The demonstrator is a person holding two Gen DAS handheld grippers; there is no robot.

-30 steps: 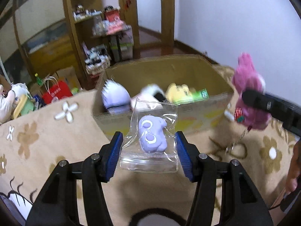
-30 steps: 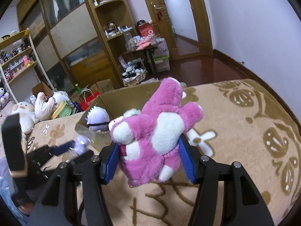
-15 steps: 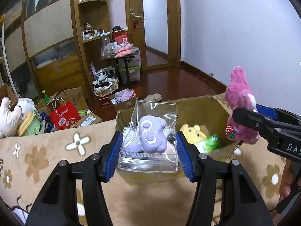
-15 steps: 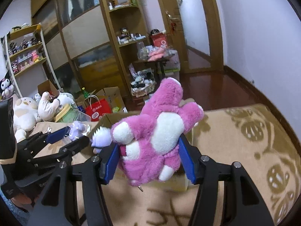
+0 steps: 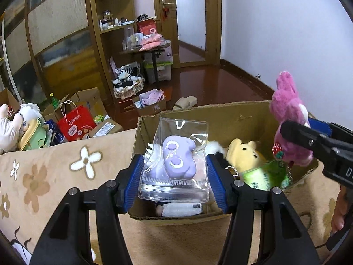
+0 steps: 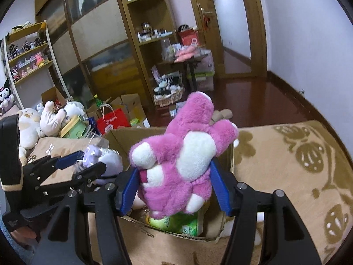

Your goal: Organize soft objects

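Observation:
An open cardboard box (image 5: 220, 119) stands on the patterned bed cover. My left gripper (image 5: 175, 158) is shut on a clear zip bag (image 5: 176, 190) holding a purple soft toy (image 5: 178, 159), just above the box's left half. My right gripper (image 6: 175, 167) hangs over the box's right half with a pink plush toy (image 6: 185, 145) between its blue pads. Its jaws are opening, and the pads still touch the plush. Inside the box lie a yellow plush (image 5: 245, 154), a green pack (image 5: 264, 176) and a spiky pale purple plush (image 6: 112, 161).
The beige flowered cover (image 5: 44, 176) spreads around the box. Beyond the bed's edge are plush toys (image 5: 13, 128), a red paper bag (image 5: 75, 125), cartons and a slipper (image 5: 185, 102) on the dark floor. Wooden shelving (image 6: 154, 33) and a door stand behind.
Both grippers have moved forward with their loads, from in front of the box to above its opening. The right gripper's pads stand slightly wider around the pink plush.

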